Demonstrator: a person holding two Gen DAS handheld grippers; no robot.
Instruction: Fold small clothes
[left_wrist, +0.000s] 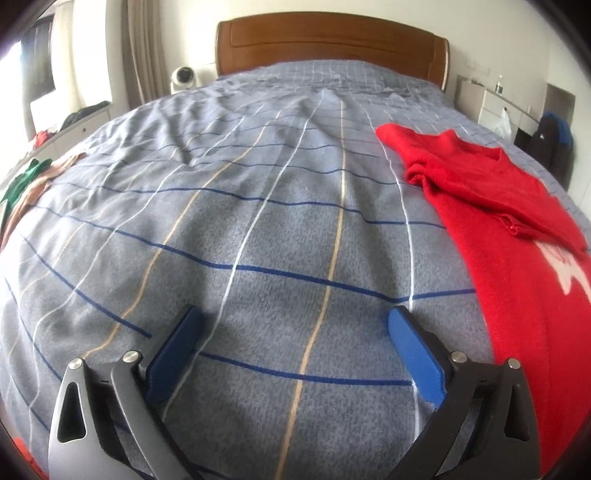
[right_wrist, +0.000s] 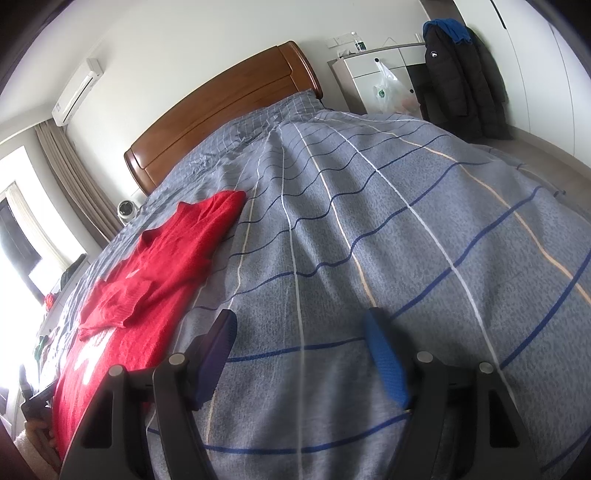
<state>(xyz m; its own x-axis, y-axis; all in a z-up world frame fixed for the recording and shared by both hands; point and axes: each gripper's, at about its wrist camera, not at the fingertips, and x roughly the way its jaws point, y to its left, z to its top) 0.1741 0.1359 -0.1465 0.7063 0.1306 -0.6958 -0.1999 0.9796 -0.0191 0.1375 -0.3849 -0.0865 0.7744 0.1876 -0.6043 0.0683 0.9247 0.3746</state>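
A red sweater (left_wrist: 506, 206) (right_wrist: 155, 269) is laid flat on the bedspread (left_wrist: 258, 229), collar toward the headboard. One sleeve is folded across the chest, the other is spread outward. A white motif is partly seen on the front.

A sweater (left_wrist: 491, 206) lay on the bed (left_wrist: 258, 206), with one sleeve (left_wrist: 480, 192) folded over its body. The left tongs (left_wrist: 293, 321) hung over the bedcover to its left, the right tongs (right_wrist: 301, 325) to its right. The headboard (left_wrist: 328, 44) stood behind. More clothes (left_wrist: 26, 181) lay at the bed's left edge. A cabinet (right_wrist: 380, 77) and a coat (right_wrist: 458, 77) stood right of the bed.
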